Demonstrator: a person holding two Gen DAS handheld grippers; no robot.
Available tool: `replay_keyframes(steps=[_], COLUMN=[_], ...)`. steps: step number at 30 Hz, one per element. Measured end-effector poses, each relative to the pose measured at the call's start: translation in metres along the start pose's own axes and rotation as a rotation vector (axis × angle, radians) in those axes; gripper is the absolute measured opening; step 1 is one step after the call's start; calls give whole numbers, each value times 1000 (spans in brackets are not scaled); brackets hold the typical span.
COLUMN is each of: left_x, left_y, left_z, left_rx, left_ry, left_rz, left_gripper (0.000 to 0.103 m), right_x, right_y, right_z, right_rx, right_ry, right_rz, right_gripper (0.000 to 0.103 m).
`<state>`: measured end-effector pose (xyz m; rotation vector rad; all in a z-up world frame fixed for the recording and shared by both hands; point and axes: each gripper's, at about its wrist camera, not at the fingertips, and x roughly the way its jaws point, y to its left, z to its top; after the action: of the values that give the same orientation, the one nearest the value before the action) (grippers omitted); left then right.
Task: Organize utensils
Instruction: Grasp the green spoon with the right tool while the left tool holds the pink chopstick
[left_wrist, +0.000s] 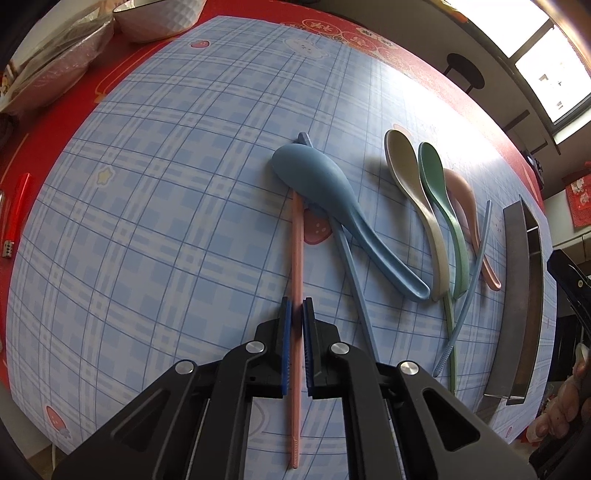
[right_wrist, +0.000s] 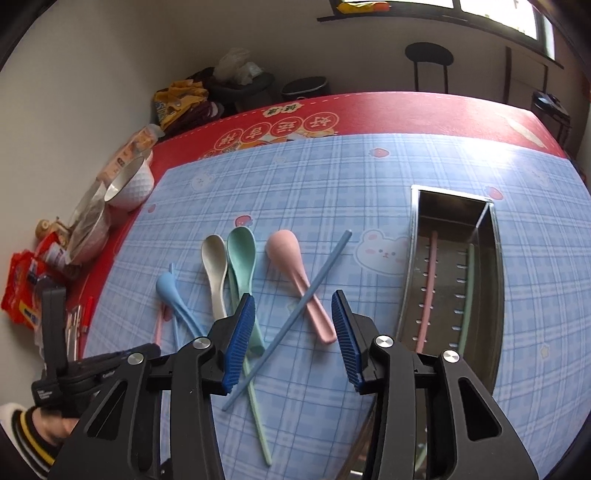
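My left gripper (left_wrist: 297, 314) is shut on a pink chopstick (left_wrist: 296, 251), which lies on the blue checked mat with its far end under a blue spoon (left_wrist: 317, 184). A blue chopstick (left_wrist: 354, 266) also lies under that spoon. My right gripper (right_wrist: 293, 295) stands open above a light blue chopstick (right_wrist: 295, 314) that crosses a pink spoon (right_wrist: 291, 258); its pads do not touch it. Left of that lie a green spoon (right_wrist: 242, 251), a beige spoon (right_wrist: 214, 258) and a green chopstick (right_wrist: 255, 398). The metal tray (right_wrist: 413, 258) at the right holds a pink chopstick (right_wrist: 428, 288) and a green chopstick (right_wrist: 470, 288).
A white bowl (right_wrist: 131, 184) and snack packets (right_wrist: 22, 288) sit along the left edge of the red tablecloth (right_wrist: 369, 110). A red pen (left_wrist: 18, 206) lies near the mat's left side. A stool (right_wrist: 428, 55) stands beyond the table.
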<state>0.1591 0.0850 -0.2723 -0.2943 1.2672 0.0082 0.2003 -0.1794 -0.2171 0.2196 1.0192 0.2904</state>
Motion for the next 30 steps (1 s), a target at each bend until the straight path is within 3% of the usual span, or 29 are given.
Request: replay_keyframes(steps=[7, 11, 19, 25, 30], left_x=[-2, -3, -4, -4, -3], left_y=[2, 8, 9, 8, 6], left_z=[-3, -5, -6, -5, -5], left_rx=[3, 2, 31, 45, 54], left_ry=[-19, -26, -28, -24, -23], left_rz=[-26, -50, -63, -62, -60], left_gripper=[8, 8, 8, 8, 8], right_x=[51, 78, 104, 113, 117], right_y=[26, 36, 35, 27, 34], right_z=[13, 13, 13, 11, 8], right_rx=[-58, -88, -24, 146, 126], right_ry=[95, 155, 209, 251, 252], right_rz=[83, 48, 57, 148, 139], right_gripper=[32, 25, 16, 12, 7])
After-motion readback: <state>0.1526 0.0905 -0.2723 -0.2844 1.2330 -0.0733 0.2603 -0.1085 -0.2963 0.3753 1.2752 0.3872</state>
